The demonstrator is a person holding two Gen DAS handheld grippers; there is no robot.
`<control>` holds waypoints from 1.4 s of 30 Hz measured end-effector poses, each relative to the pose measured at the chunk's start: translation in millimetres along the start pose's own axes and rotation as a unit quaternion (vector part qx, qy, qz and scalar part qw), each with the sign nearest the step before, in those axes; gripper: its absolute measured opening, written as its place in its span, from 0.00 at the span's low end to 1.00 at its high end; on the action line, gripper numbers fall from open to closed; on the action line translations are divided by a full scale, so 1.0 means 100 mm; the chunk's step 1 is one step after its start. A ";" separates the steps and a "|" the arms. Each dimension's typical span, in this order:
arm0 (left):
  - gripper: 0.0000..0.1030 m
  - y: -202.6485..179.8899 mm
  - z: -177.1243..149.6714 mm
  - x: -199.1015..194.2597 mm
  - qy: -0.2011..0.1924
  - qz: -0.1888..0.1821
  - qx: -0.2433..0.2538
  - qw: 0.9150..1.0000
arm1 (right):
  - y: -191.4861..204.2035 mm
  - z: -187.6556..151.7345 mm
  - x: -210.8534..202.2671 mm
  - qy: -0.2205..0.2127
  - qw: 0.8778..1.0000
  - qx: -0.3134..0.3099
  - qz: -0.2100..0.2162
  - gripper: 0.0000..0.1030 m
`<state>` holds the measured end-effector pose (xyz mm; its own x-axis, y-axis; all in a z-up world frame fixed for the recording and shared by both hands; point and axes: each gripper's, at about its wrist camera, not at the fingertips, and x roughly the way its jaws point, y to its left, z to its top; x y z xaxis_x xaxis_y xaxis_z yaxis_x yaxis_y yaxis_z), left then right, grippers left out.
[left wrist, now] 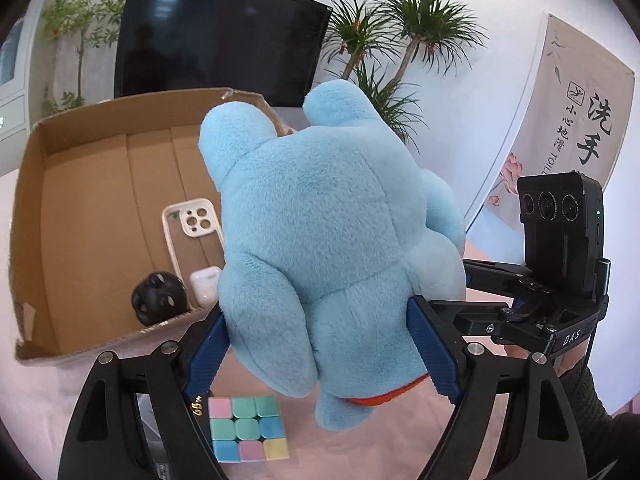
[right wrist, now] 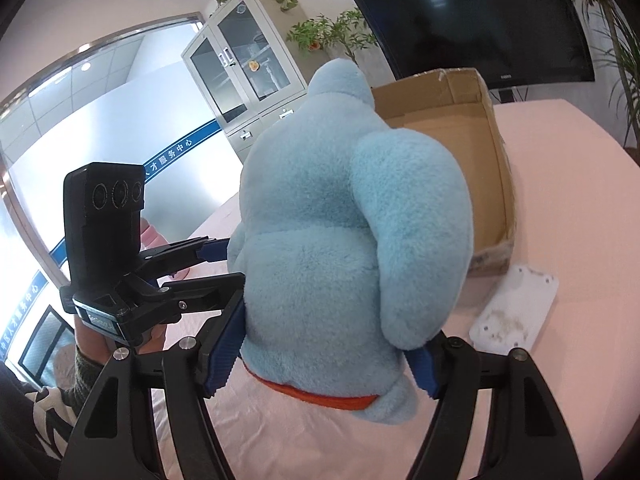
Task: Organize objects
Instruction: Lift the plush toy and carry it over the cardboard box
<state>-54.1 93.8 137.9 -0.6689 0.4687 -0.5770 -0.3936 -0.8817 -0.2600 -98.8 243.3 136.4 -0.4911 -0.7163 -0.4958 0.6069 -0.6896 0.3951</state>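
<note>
Pink cloth covers the table (right wrist: 560,184), with a dark screen (left wrist: 216,40) and potted plants behind it. Both grippers clamp one blue plush toy (left wrist: 332,240) between them: the left gripper (left wrist: 320,344) pinches its lower body, and the right gripper (right wrist: 328,360) squeezes it from the other side, holding it above the table beside the cardboard box (left wrist: 100,184). Three things already lie in the box: one phone case (left wrist: 192,224), one white earbud case (left wrist: 206,282) and one black lumpy object (left wrist: 158,298). Seemingly left outside are one pastel puzzle cube (left wrist: 248,428) and one white flat plate (right wrist: 516,312), so roughly half looks done.
</note>
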 end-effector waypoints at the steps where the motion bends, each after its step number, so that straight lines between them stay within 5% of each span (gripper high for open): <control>1: 0.82 0.02 0.05 -0.01 -0.003 0.002 0.000 1.000 | 0.02 0.05 0.01 0.001 1.000 -0.004 0.000 0.68; 22: 0.81 0.76 0.68 -0.29 -0.077 0.056 -0.031 0.995 | 0.22 0.82 0.54 -0.026 0.998 -0.058 0.021 0.68; 29: 0.81 1.07 0.85 -0.23 -0.095 0.047 -0.056 0.993 | 0.22 1.03 0.70 -0.042 0.997 -0.068 0.019 0.68; 42: 0.81 1.55 0.89 0.24 -0.074 0.055 -0.073 0.993 | -0.13 0.99 1.18 -0.034 0.999 -0.027 0.022 0.68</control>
<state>-186.8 -26.9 152.4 -0.7925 0.3625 -0.4905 -0.2247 -0.9212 -0.3177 -226.7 156.9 149.8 -0.5035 -0.7527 -0.4241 0.6607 -0.6518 0.3724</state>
